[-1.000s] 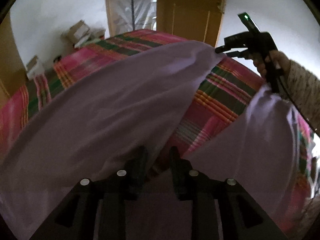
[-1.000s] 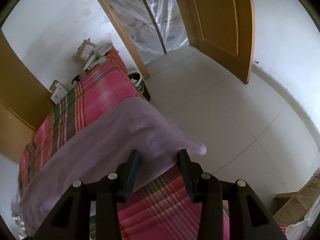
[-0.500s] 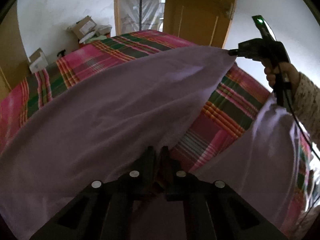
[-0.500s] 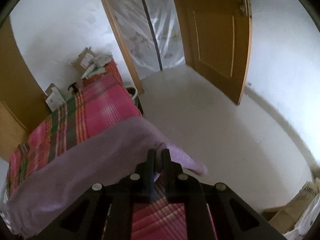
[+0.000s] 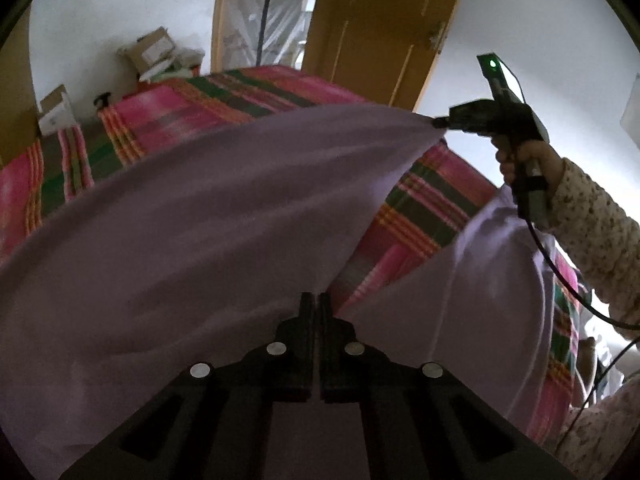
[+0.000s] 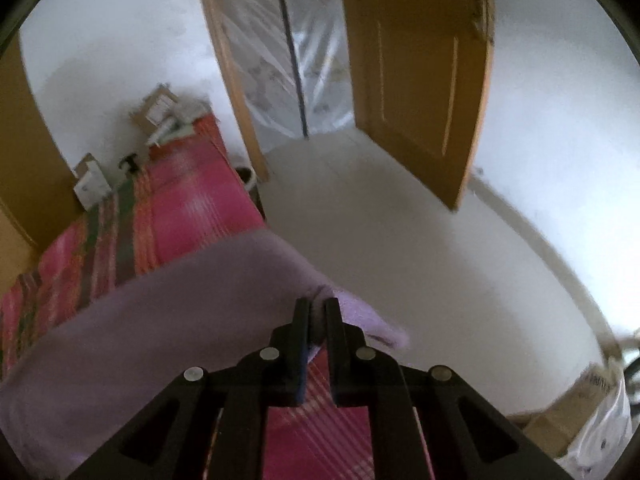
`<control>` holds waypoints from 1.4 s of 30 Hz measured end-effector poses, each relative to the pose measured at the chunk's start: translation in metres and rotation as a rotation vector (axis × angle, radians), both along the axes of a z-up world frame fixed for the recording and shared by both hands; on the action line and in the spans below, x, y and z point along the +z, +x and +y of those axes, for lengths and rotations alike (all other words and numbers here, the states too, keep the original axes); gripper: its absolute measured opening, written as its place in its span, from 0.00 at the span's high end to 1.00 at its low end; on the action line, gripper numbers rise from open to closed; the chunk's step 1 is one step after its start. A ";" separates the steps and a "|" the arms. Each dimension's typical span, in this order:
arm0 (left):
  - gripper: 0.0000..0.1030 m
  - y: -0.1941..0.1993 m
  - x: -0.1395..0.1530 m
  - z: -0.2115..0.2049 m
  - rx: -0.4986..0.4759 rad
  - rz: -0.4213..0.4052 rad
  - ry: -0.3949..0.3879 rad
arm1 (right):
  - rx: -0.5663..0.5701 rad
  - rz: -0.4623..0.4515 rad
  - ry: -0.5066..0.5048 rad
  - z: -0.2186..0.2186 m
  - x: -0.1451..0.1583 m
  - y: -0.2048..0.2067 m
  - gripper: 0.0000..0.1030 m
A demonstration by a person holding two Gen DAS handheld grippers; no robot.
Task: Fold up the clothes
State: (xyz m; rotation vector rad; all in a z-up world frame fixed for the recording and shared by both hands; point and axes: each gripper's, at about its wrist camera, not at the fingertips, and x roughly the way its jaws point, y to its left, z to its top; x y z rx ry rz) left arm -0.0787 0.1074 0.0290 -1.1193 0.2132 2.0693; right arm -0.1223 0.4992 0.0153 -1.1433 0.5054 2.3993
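A lilac garment (image 5: pixel 208 216) hangs stretched above a bed with a pink and green plaid cover (image 5: pixel 224 100). My left gripper (image 5: pixel 317 300) is shut on its near edge at the bottom of the left wrist view. The other corner is pinched by my right gripper (image 5: pixel 438 123), held by a hand in a floral sleeve (image 5: pixel 592 216) at the right. In the right wrist view the right gripper (image 6: pixel 317 305) is shut on the lilac garment (image 6: pixel 160 320), which trails away to the left over the plaid bed (image 6: pixel 176 216). A second fold of the cloth (image 5: pixel 480 280) lies lower right.
Cardboard boxes (image 5: pixel 148 50) sit at the bed's far end by the white wall. An open wooden door (image 6: pixel 420 80) and a plastic-covered doorway (image 6: pixel 288 60) stand beyond bare pale floor (image 6: pixel 400 240). A box and a white bag (image 6: pixel 600 420) sit at the lower right.
Both grippers went from open to shut on the garment's edge. They then lifted, pulling the cloth taut between them above the bed.
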 end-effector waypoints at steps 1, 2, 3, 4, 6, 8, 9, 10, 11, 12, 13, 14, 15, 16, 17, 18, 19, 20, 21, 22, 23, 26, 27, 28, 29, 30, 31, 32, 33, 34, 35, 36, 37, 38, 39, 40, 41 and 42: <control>0.99 -0.001 -0.002 0.000 0.002 -0.009 -0.003 | -0.011 -0.002 -0.014 0.003 -0.004 0.001 0.90; 0.99 -0.001 -0.003 -0.002 0.002 -0.012 0.001 | -0.022 -0.003 -0.027 0.007 -0.008 0.003 0.89; 0.99 -0.001 -0.003 -0.003 0.003 -0.015 0.004 | -0.038 -0.005 -0.031 0.011 -0.010 0.004 0.89; 0.99 -0.001 -0.003 -0.004 0.004 -0.018 0.008 | -0.062 -0.007 -0.022 0.015 -0.010 0.005 0.89; 0.99 -0.002 -0.003 -0.007 0.006 -0.028 0.022 | -0.094 -0.003 -0.024 0.022 -0.007 0.008 0.89; 0.99 -0.004 -0.001 -0.010 0.020 -0.035 0.047 | -0.084 0.028 -0.060 0.026 -0.002 0.010 0.89; 0.99 -0.005 0.001 -0.011 0.028 -0.043 0.069 | -0.071 0.042 -0.072 0.027 0.001 0.010 0.89; 0.99 -0.007 0.002 -0.013 0.036 -0.051 0.090 | -0.046 0.054 -0.075 0.025 0.003 0.009 0.89; 0.99 -0.008 0.003 -0.013 0.046 -0.057 0.103 | -0.022 0.056 -0.079 0.022 0.003 0.008 0.87; 0.99 -0.010 0.004 -0.014 0.055 -0.063 0.115 | 0.001 0.042 -0.088 0.019 0.000 0.005 0.84; 0.98 -0.011 0.005 -0.013 0.061 -0.064 0.118 | 0.017 0.026 -0.091 0.016 -0.003 0.003 0.76; 0.98 -0.011 0.005 -0.013 0.072 -0.063 0.115 | 0.023 0.005 -0.088 0.013 -0.008 0.001 0.70; 0.98 -0.012 0.005 -0.014 0.082 -0.063 0.112 | 0.029 -0.016 -0.084 0.011 -0.013 -0.001 0.70; 0.97 -0.012 0.004 -0.014 0.085 -0.065 0.106 | 0.034 -0.018 -0.074 0.008 -0.015 -0.001 0.69; 0.97 -0.013 0.002 -0.014 0.090 -0.073 0.099 | 0.038 -0.002 -0.051 0.006 -0.015 0.000 0.69; 0.97 -0.014 -0.001 -0.015 0.095 -0.080 0.091 | 0.044 -0.003 -0.025 0.005 -0.015 0.002 0.68; 0.97 -0.014 -0.003 -0.015 0.100 -0.088 0.084 | 0.047 -0.005 -0.006 0.003 -0.015 0.003 0.68; 0.97 -0.015 -0.005 -0.016 0.104 -0.095 0.076 | 0.047 -0.011 0.001 0.002 -0.014 0.004 0.68; 0.97 -0.015 -0.006 -0.016 0.105 -0.102 0.074 | 0.043 -0.019 0.007 0.001 -0.013 0.005 0.68; 0.97 -0.015 -0.006 -0.017 0.112 -0.103 0.077 | 0.038 -0.024 0.011 0.000 -0.011 0.005 0.68; 0.97 -0.015 -0.005 -0.017 0.116 -0.102 0.084 | 0.032 -0.029 0.015 -0.002 -0.008 0.004 0.68; 0.97 -0.014 -0.003 -0.019 0.127 -0.100 0.106 | 0.079 0.006 0.028 -0.015 0.001 0.007 0.68; 0.97 -0.013 -0.003 -0.020 0.130 -0.103 0.111 | 0.101 0.011 0.040 -0.022 0.001 0.008 0.68; 0.97 -0.013 -0.003 -0.020 0.136 -0.106 0.111 | 0.121 0.004 0.054 -0.028 0.000 0.008 0.68; 0.97 -0.012 -0.004 -0.021 0.139 -0.108 0.110 | 0.132 -0.017 0.069 -0.032 -0.004 0.006 0.68; 0.97 -0.012 -0.005 -0.021 0.140 -0.113 0.108 | 0.137 -0.032 0.082 -0.034 -0.007 0.004 0.67; 0.97 -0.012 -0.004 -0.022 0.142 -0.115 0.106 | 0.138 -0.044 0.104 -0.037 -0.008 0.003 0.69; 0.97 -0.011 -0.004 -0.022 0.144 -0.116 0.105 | 0.134 -0.050 0.139 -0.039 -0.008 0.002 0.69; 0.97 -0.010 -0.002 -0.023 0.142 -0.113 0.103 | 0.129 -0.060 0.162 -0.041 -0.007 0.001 0.69; 0.97 -0.009 0.000 -0.024 0.141 -0.110 0.100 | 0.127 -0.068 0.156 -0.041 -0.005 0.001 0.69; 0.97 -0.008 0.003 -0.025 0.141 -0.099 0.094 | 0.129 -0.064 0.140 -0.041 0.001 0.000 0.69; 0.97 -0.008 0.007 -0.025 0.140 -0.088 0.088 | 0.130 -0.051 0.133 -0.042 0.009 0.000 0.69; 0.97 -0.007 0.013 -0.028 0.140 -0.077 0.091 | 0.131 -0.023 0.142 -0.044 0.022 0.001 0.69; 0.97 -0.006 0.018 -0.030 0.140 -0.067 0.095 | 0.134 0.002 0.151 -0.047 0.034 0.001 0.69; 0.97 -0.005 0.025 -0.033 0.141 -0.053 0.102 | 0.138 0.027 0.160 -0.050 0.045 0.001 0.69; 0.97 -0.005 0.030 -0.035 0.144 -0.041 0.108 | 0.141 0.048 0.169 -0.053 0.056 0.001 0.69; 0.97 -0.003 0.035 -0.038 0.147 -0.032 0.112 | 0.145 0.062 0.177 -0.056 0.065 0.001 0.69; 0.97 -0.002 0.039 -0.041 0.151 -0.023 0.116 | 0.149 0.075 0.185 -0.060 0.074 0.001 0.69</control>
